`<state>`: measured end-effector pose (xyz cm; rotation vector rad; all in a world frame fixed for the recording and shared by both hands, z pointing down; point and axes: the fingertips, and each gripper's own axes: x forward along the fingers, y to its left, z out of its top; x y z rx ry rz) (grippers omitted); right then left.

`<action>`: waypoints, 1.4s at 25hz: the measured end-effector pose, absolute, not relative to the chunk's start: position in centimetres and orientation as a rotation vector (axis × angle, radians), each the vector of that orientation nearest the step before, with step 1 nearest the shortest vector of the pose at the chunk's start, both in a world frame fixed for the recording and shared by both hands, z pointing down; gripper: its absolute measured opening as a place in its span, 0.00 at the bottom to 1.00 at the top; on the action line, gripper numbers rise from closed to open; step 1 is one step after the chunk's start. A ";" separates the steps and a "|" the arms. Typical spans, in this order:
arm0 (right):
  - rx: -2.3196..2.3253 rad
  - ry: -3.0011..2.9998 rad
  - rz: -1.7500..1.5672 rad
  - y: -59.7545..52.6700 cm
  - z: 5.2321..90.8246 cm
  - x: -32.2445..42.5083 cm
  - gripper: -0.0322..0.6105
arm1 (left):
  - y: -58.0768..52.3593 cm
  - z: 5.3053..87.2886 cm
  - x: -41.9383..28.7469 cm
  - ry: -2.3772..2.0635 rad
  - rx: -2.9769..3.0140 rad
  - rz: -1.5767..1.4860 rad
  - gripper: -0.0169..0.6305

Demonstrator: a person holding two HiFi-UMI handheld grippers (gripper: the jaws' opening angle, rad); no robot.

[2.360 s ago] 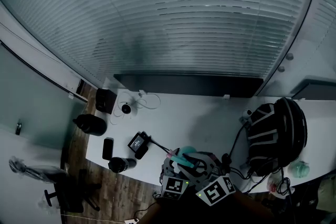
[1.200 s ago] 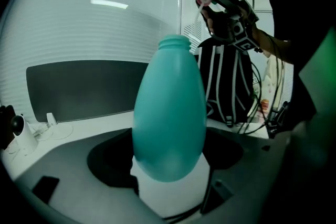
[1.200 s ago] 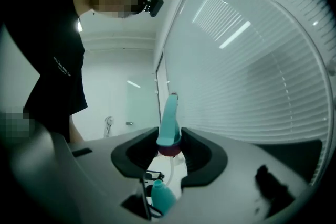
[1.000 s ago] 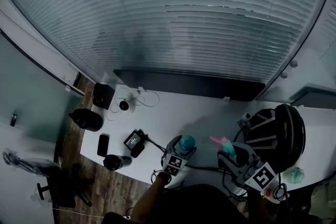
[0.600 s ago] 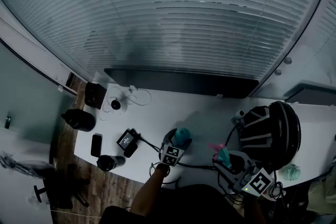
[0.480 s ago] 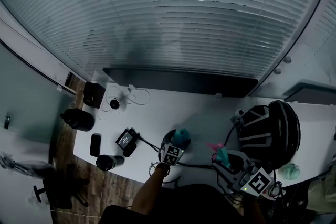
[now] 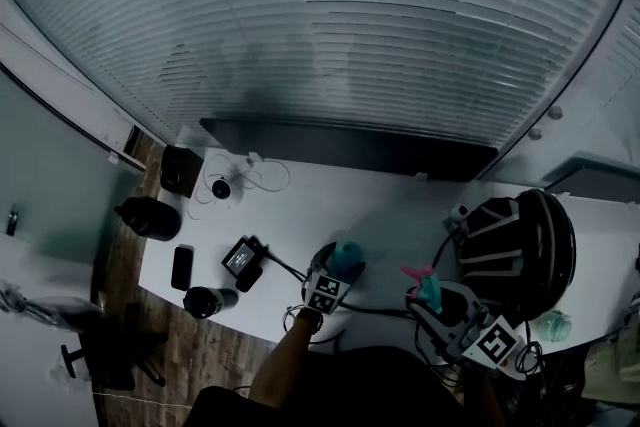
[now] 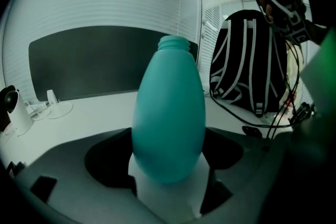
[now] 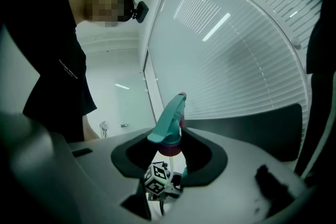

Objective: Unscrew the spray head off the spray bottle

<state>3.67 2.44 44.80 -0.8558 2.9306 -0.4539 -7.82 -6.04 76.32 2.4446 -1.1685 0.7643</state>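
Note:
The teal spray bottle (image 7: 346, 254) stands on the white desk, gripped low on its body by my left gripper (image 7: 338, 272). In the left gripper view the bottle (image 8: 169, 113) fills the middle and its threaded neck (image 8: 174, 42) is bare and open. My right gripper (image 7: 434, 301) is apart from it, to the right, shut on the spray head (image 7: 424, 283). In the right gripper view the spray head (image 9: 169, 122) is teal with a pink collar, and its dip tube hangs free below. The left gripper's marker cube (image 9: 156, 178) shows beneath it.
A black-and-white backpack (image 7: 520, 255) sits at the desk's right end, with cables in front of it. A dark panel (image 7: 350, 147) runs along the back. At the left are a small white camera (image 7: 221, 187), a black device (image 7: 243, 260), a phone (image 7: 182, 267) and a black tumbler (image 7: 208, 299).
Earlier the two grippers were together at the bottle with the spray head on it. Now the right gripper holds the spray head off to the right; over the last second both barely moved.

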 end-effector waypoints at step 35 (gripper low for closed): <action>-0.798 2.960 -0.518 2.1 50.5 2.6 0.26 | 0.0 66.8 -13.1 -1.330 2.508 0.522 0.86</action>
